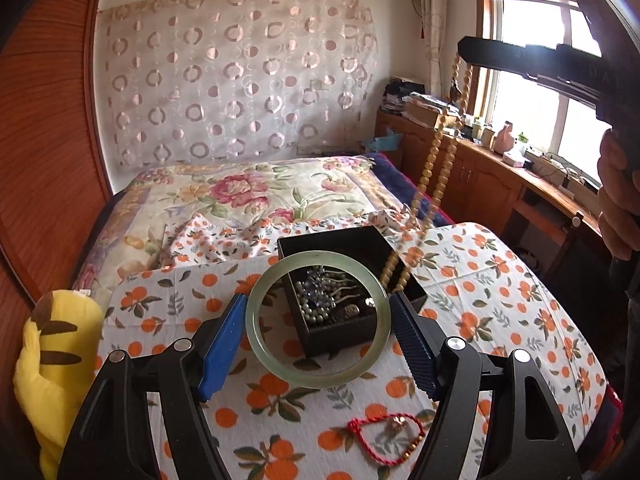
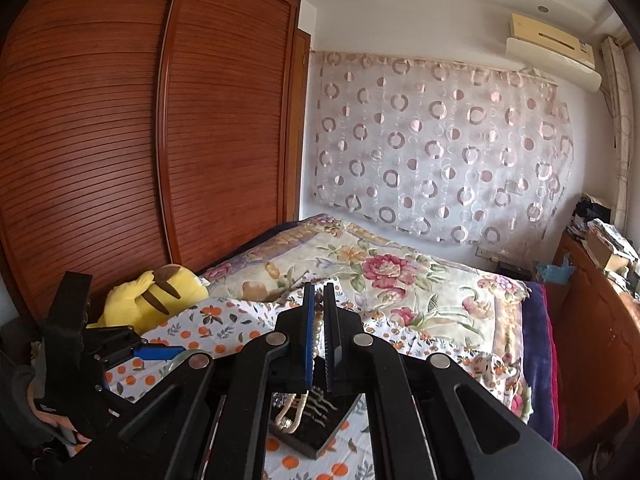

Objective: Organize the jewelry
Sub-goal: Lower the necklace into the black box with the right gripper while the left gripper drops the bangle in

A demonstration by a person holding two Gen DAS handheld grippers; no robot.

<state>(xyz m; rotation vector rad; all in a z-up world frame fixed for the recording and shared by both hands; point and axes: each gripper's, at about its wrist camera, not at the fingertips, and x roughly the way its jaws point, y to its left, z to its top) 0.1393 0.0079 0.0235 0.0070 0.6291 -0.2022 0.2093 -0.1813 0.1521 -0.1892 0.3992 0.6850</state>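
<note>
The left gripper (image 1: 318, 320) is clamped across a pale green bangle (image 1: 318, 370), held just above the black box (image 1: 352, 276). The bangle looks stiff, smooth and probably brittle, so only its opposite rims suit a grip. The right gripper (image 2: 319, 320) is pressed together on a limp wooden bead necklace (image 1: 434, 164), which dangles towards the box.
</note>
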